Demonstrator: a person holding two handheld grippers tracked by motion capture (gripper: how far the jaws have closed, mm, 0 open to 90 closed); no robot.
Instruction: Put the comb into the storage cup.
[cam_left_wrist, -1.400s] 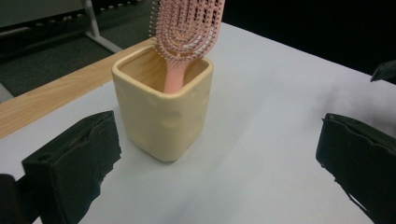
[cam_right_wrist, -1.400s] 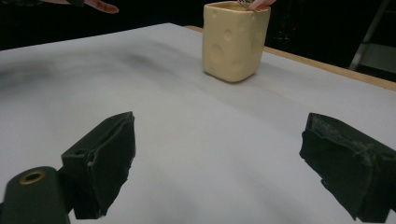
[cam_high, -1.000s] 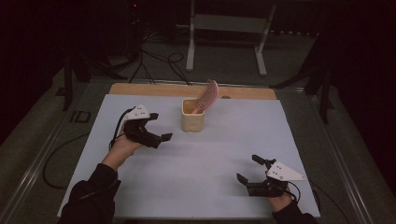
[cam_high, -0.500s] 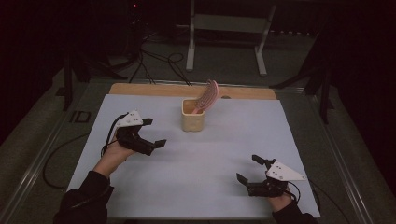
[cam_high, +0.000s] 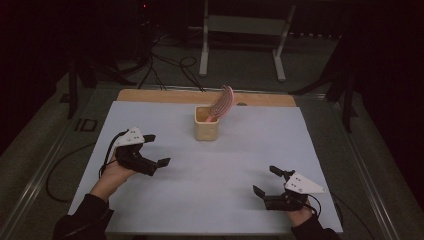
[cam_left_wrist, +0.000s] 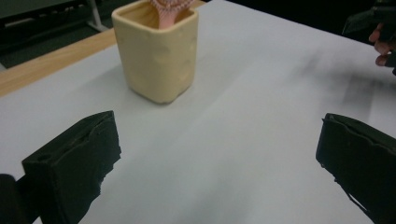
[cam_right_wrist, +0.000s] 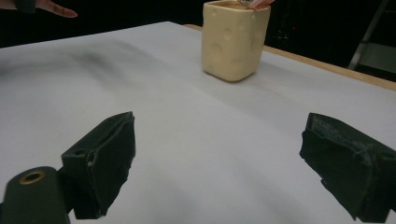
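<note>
Change: since the earlier pictures the left gripper (cam_high: 156, 150) had drawn back toward the near left of the sheet, away from the cup; the right gripper (cam_high: 265, 181) had stayed where it was, and cup and brush had not shifted.
Right gripper: near the front right corner of the pale grey sheet covering the table (cam_high: 220, 200), held low in the person's right hand (cam_high: 301, 216); its black jaws stood wide apart with nothing between them, bare sheet showing across the gap in the right gripper view.
Left gripper: on the left half of the sheet, held in the person's left hand (cam_high: 112, 172) with a dark sleeve (cam_high: 82, 222) behind it; jaws spread wide and empty, pointing toward the middle of the table.
Cream square ceramic cup (cam_high: 207, 122): upright near the far middle of the sheet, well apart from both grippers; shallow round dimples marked its wall in the right gripper view (cam_right_wrist: 235, 39).
Pink hairbrush (cam_high: 222, 102): handle down inside the cup, bristled head leaning out over the rim to the upper right.
Wooden table edge (cam_high: 160, 96): a tan strip along the far side, just beyond the sheet.
White metal stand (cam_high: 245, 35): on the dark floor beyond the table, with black cables (cam_high: 170, 65) to its left.
Writing: no brand, label or lettering could be read on the cup, brush or grippers.
</note>
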